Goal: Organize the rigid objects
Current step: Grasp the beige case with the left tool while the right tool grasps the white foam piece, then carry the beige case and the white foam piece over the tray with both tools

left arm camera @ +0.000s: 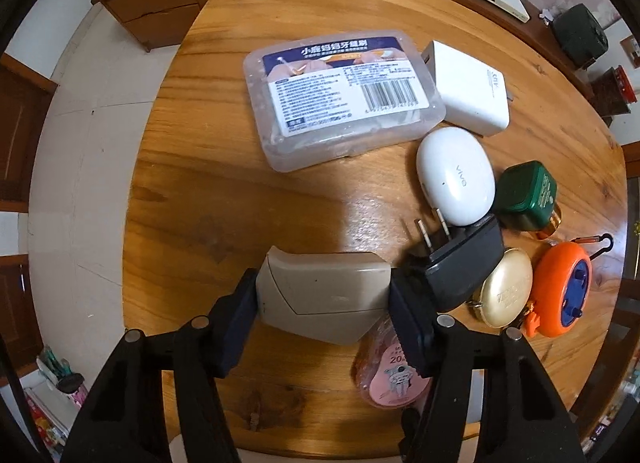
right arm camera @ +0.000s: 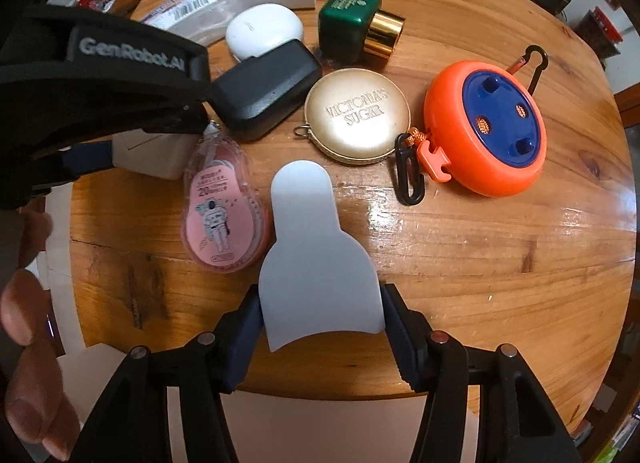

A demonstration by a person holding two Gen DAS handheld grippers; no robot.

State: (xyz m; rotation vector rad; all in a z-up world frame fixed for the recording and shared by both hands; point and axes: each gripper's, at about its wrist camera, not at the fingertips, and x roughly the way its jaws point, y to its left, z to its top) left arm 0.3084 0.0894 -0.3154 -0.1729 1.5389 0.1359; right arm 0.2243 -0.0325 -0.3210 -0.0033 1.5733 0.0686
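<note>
My left gripper [left arm camera: 323, 299] is shut on a beige plastic block [left arm camera: 322, 297]; both pads press its ends just above the round wooden table [left arm camera: 208, 191]. My right gripper [right arm camera: 320, 323] is shut on a flat pale-blue bottle-shaped piece [right arm camera: 314, 263] near the table's front edge. Beside the beige block lie a black plug adapter [left arm camera: 460, 259] and a pink correction-tape dispenser [left arm camera: 394, 379], the latter partly hidden by the left gripper's right finger. In the right wrist view the left gripper's body [right arm camera: 100, 75] covers most of the beige block [right arm camera: 156, 155].
A clear toothbrush box [left arm camera: 340, 99], a white charger [left arm camera: 468, 87], a white earbud case [left arm camera: 454, 175], a green bottle with a gold cap [right arm camera: 356, 25], a gold round tin [right arm camera: 358, 115] and an orange-blue reel [right arm camera: 486, 123] with clips lie grouped on the table. A person's fingers [right arm camera: 28, 327] show at left.
</note>
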